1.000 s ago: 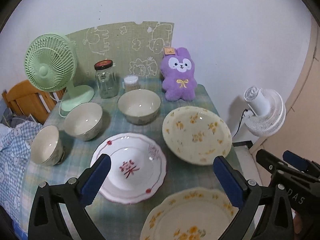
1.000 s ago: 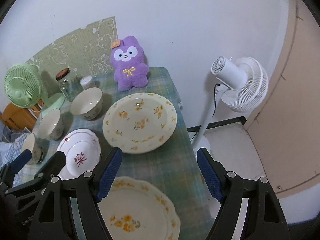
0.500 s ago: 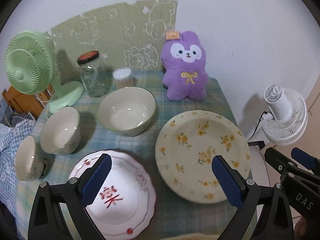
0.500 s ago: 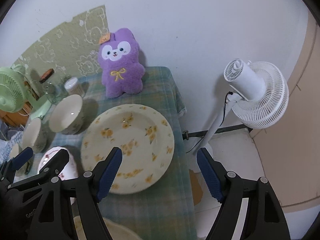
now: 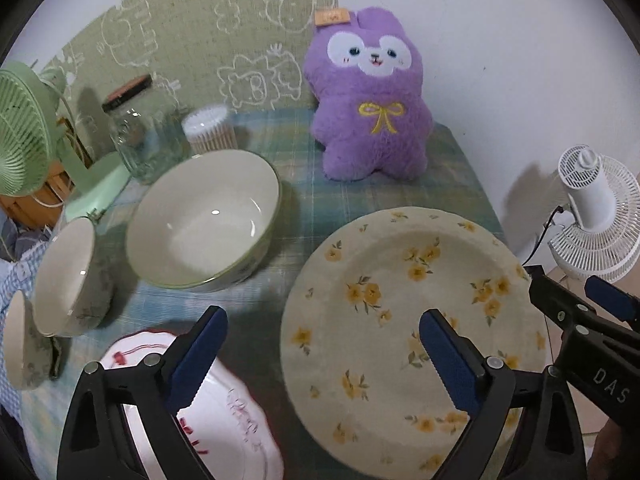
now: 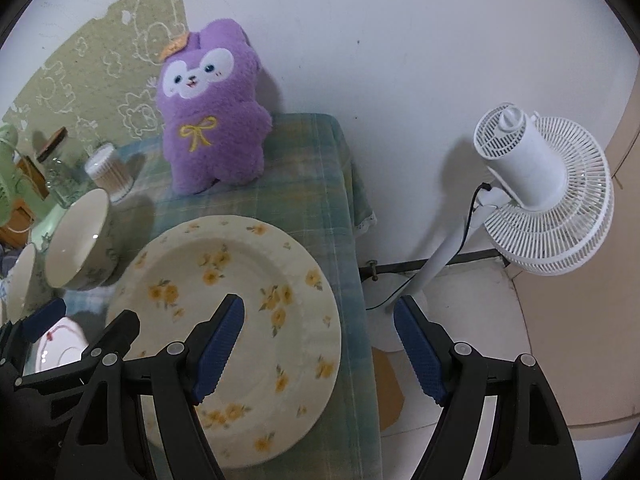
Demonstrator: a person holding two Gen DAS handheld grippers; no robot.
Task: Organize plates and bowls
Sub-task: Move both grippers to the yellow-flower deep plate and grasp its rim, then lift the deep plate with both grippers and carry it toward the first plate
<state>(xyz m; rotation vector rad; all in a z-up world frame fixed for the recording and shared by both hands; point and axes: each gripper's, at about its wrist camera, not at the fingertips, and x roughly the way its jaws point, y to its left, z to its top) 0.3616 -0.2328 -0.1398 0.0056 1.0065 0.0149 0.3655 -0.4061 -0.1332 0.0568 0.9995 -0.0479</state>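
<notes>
A cream plate with yellow flowers lies on the checked tablecloth. My left gripper hangs over the plate's left rim; its jaws are closing and nothing is pressed between them. My right gripper stands open across the plate's right rim and the table edge. Left of the plate sit a large cream bowl, a medium bowl and a small bowl. A white plate with red marks lies under the left gripper's left finger.
A purple plush rabbit, a glass jar, a cotton-swab tub and a green fan line the back. A white standing fan is on the floor right of the table edge.
Both grippers have moved forward and down toward the flowered plate. A second flowered plate near the front has dropped out of view. The left jaws have narrowed slightly.
</notes>
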